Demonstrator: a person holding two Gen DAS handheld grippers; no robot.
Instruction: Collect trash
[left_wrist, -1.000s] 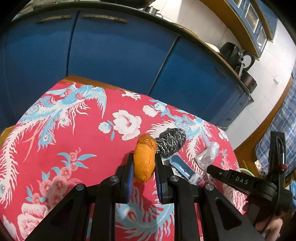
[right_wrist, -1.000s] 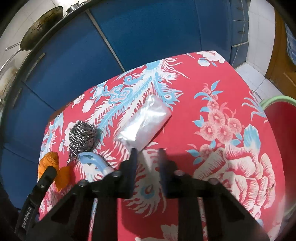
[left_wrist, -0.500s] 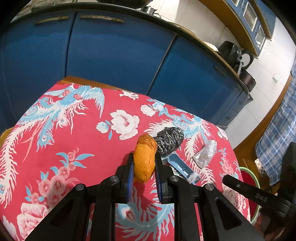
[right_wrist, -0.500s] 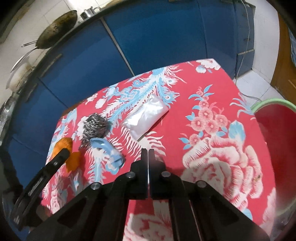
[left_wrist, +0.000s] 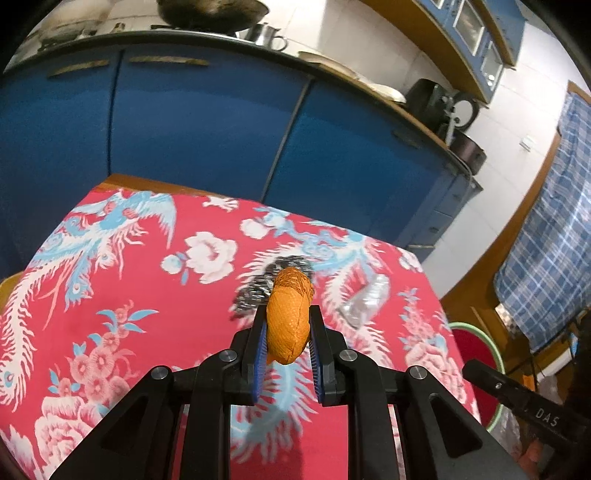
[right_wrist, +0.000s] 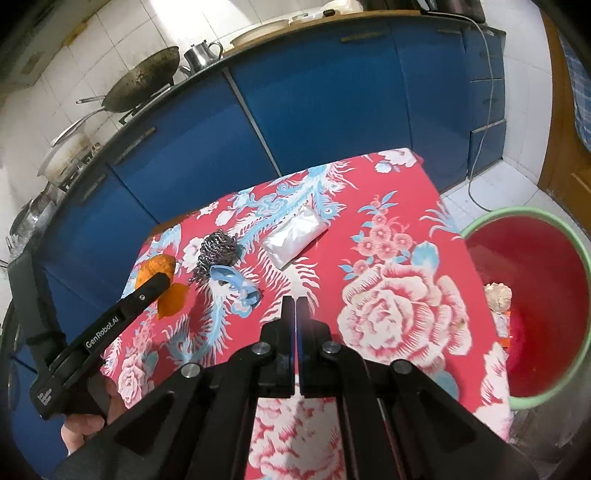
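Presently the left tool pinches the orange mesh bundle above the worktop, the red bin lying toward its 3 o'clock, nearer the right tool, whose jaws are pressed together and empty.

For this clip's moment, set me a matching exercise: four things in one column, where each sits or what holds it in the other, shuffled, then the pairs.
Things:
1. orange mesh ball
2. steel scourer
3. crumpled white wad
4. clear plastic bag

Places:
A. inside the red bucket
B. flat on the tablecloth, nearest the table's far edge
C. between the left hand-held gripper fingers
D. beside the blue plastic scoop

Pairs: 1-C, 2-D, 3-A, 4-B
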